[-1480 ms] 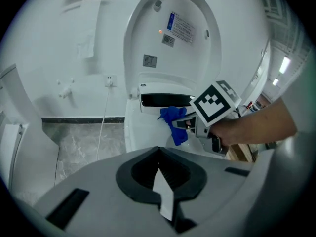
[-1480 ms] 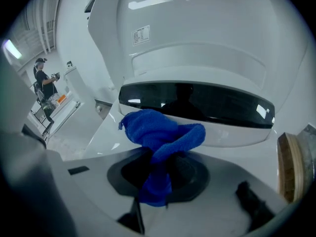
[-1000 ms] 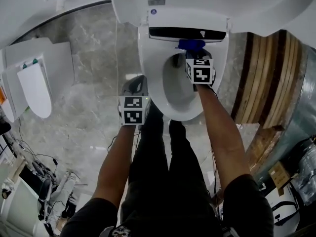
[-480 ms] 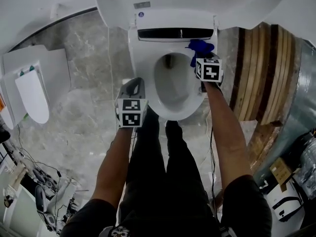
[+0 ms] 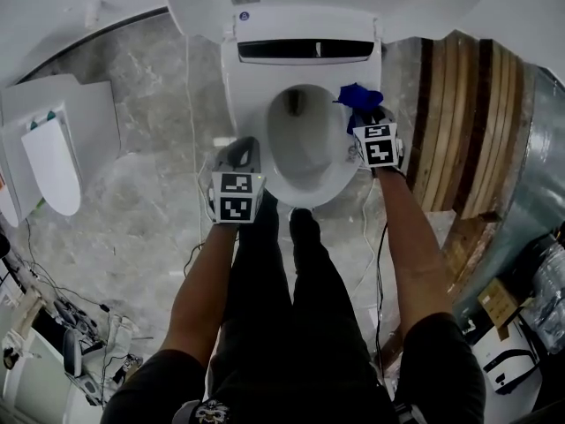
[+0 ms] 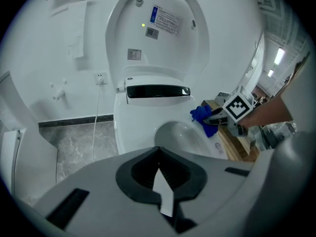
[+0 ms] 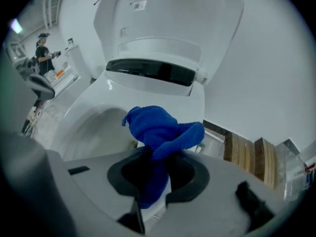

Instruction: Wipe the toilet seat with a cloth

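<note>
- Head view: the right gripper [image 5: 365, 118] clamps the blue cloth [image 5: 360, 98] against the toilet seat [image 5: 250, 104] at its right rim, mid-wipe.
- Closed and empty, the left gripper [image 5: 241, 148] hovers off the left rim.
- Next, probably: sweep the cloth toward the front edge.

Even bright light, fisheye edges w/ vignetting.
</note>
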### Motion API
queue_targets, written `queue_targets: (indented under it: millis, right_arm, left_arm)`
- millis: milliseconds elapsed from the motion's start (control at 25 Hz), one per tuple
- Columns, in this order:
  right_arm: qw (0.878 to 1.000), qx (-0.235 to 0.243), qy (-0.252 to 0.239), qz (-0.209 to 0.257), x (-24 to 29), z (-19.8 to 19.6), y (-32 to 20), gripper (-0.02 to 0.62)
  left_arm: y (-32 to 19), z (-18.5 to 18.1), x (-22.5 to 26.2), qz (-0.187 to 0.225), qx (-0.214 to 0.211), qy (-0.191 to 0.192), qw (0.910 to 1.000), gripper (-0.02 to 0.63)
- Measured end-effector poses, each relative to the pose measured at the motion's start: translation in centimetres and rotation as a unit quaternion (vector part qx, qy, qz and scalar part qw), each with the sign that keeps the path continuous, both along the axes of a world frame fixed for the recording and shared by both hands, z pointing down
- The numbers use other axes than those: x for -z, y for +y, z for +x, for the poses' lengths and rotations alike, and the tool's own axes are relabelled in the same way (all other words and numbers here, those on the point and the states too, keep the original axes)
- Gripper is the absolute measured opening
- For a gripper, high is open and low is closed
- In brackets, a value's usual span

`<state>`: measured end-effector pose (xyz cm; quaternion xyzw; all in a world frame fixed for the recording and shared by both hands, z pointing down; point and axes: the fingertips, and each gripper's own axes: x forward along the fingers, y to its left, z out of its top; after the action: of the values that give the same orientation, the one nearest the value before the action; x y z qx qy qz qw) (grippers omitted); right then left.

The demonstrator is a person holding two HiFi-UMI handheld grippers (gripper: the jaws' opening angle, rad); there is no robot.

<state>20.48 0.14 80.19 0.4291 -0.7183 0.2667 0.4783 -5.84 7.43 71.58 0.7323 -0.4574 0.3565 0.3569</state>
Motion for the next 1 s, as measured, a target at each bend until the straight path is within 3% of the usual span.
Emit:
queue_targets:
  millis: [280,1000]
  right_arm:
    - [0.991,0.126,0.023,-0.035,-0.3,-0.7,6.5,0.078]
    - [0.976,0.195,-0.004,-0.095,-0.6,-3.8,21.0,0.079]
  left_arm:
    - [1.2,0.5,-0.7,-0.007,-0.001,-0.004,1.0,0.009]
    - [3.2,0.7,-0.8,-0.019,0.051,0.009,0.9985,0.009]
